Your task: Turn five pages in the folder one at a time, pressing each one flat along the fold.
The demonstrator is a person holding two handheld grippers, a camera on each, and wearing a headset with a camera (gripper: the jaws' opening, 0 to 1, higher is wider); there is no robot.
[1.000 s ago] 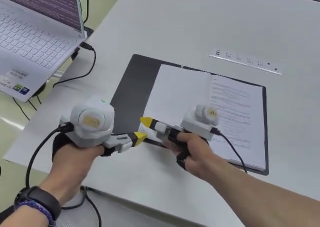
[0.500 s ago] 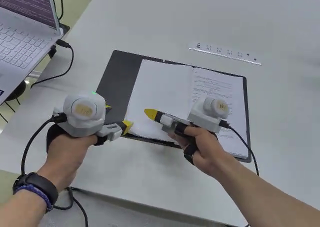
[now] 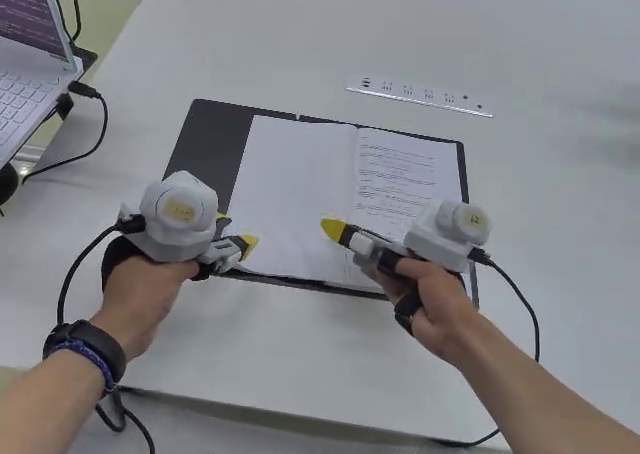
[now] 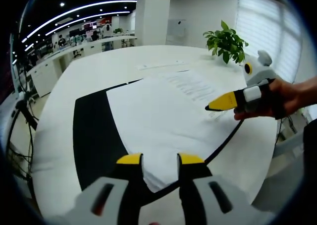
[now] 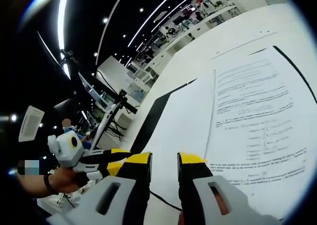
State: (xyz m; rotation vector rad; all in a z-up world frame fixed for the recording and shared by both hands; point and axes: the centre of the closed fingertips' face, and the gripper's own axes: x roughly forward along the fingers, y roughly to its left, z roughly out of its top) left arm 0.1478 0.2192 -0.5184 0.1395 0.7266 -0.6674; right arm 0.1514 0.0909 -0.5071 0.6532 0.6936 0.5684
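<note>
- A white table (image 3: 330, 34) is filling a bright open-plan office; ceiling lights are running in strips overhead and a potted plant (image 4: 227, 39) is standing beyond the far edge of the table.
- The folder (image 3: 200, 144) is lying open and flat on the table, in front of the person, with its black cover showing along the left side and the outer edges.
- A blank white page (image 3: 290, 194) is lying on the left half of the folder; a printed page (image 3: 405, 179) is lying on the right half, and the two are meeting at the fold.
- The left gripper (image 4: 160, 159) is hovering low at the near left corner of the blank page, its yellow tips pointing toward the fold. Its jaws are standing a narrow gap apart and are gripping nothing.
- The right gripper (image 5: 165, 158) is hovering over the near end of the fold, pointing left toward the other gripper. Its jaws are also slightly parted, with nothing between them.
- The two tips are sitting near each other but apart.
- A laptop (image 3: 20, 54) is sitting open at the far left edge, with a black cable (image 3: 80, 144) trailing across the table from it.
- A slim white strip (image 3: 420, 97) with small dark marks is lying beyond the folder's far edge.
</note>
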